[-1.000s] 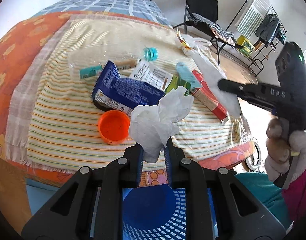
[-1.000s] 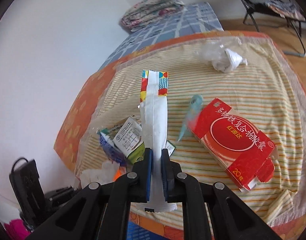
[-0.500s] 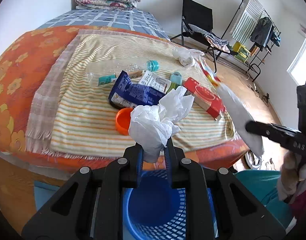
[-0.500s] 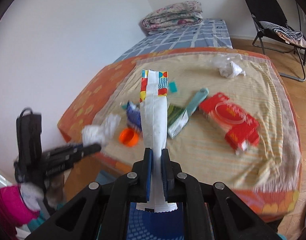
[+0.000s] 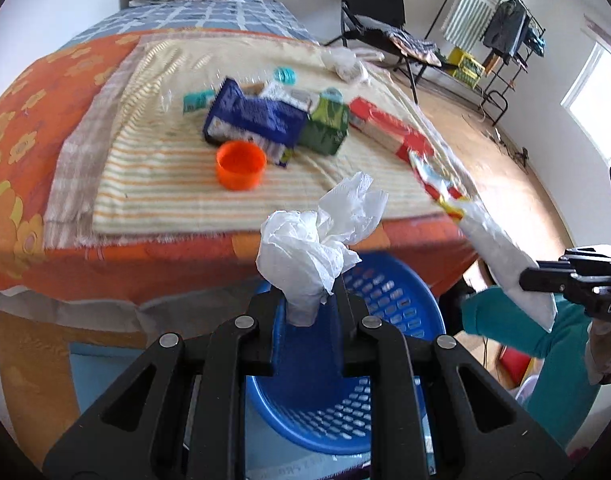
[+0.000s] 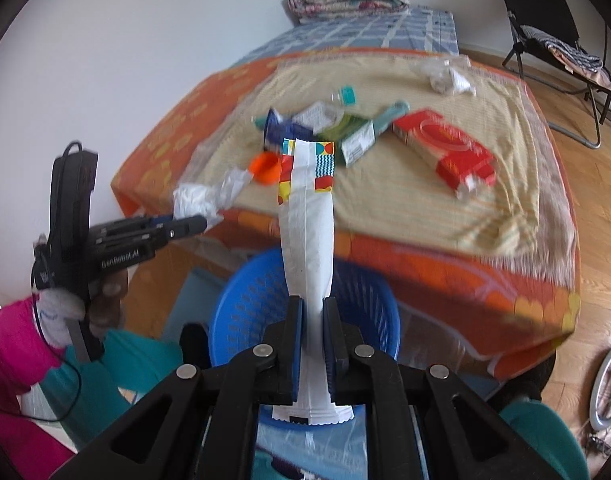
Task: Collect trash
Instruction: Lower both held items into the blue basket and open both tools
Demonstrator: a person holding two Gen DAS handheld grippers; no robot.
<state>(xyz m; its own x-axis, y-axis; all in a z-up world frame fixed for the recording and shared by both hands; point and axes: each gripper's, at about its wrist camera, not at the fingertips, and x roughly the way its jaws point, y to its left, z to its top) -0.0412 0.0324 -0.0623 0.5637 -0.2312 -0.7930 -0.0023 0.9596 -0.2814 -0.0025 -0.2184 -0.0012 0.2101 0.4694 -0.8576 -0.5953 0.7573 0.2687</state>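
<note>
My left gripper (image 5: 307, 304) is shut on a crumpled white tissue (image 5: 317, 240), held above a blue plastic basket (image 5: 389, 292) on the floor in front of the bed. My right gripper (image 6: 312, 320) is shut on a long white wrapper (image 6: 308, 224) with a colourful patterned end, also over the blue basket (image 6: 245, 300). In the left wrist view the right gripper (image 5: 523, 280) comes in from the right with the white wrapper (image 5: 493, 232). In the right wrist view the left gripper (image 6: 203, 222) shows at the left with the tissue (image 6: 197, 198).
On the striped cloth (image 5: 165, 184) lie an orange cup (image 5: 239, 164), a blue packet (image 5: 253, 116), a green carton (image 5: 325, 128), a red box (image 6: 445, 148), a clear bottle with a teal cap (image 5: 285, 75) and a crumpled clear bag (image 6: 445, 74). A folding chair (image 5: 373, 0) stands behind.
Both grippers have drawn back from the bed with their loads. The blue basket now lies under each, and the bed's front edge has come into view.
</note>
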